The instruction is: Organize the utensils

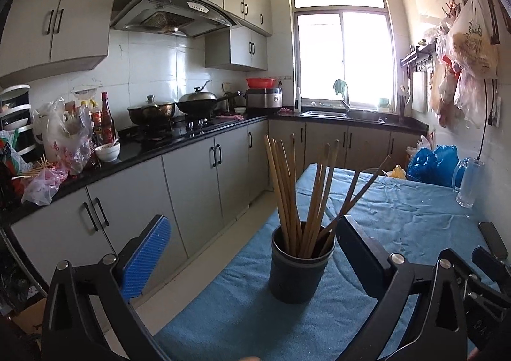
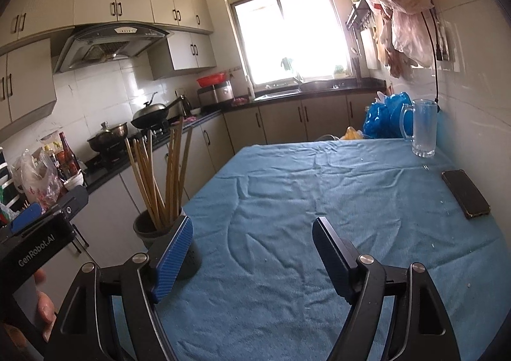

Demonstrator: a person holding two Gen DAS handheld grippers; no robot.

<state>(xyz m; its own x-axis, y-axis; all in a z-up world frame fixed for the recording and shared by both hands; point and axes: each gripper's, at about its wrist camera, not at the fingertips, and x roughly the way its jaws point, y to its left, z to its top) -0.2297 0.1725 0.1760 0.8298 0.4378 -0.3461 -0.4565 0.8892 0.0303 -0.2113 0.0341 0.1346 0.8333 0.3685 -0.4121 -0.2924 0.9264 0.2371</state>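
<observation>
My left hand-held gripper stands wide open, released, its pads either side of the dark holder without touching it. The chopsticks stand upright in it, near the tabletop's left edge. My right hand-held gripper is open and empty over the blue cloth.

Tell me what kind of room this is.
A home kitchen, most likely: a range hood hangs over a wok on the stove, a sink sits under the window, and chopsticks stand in a dark cup on the blue-clothed table.
</observation>
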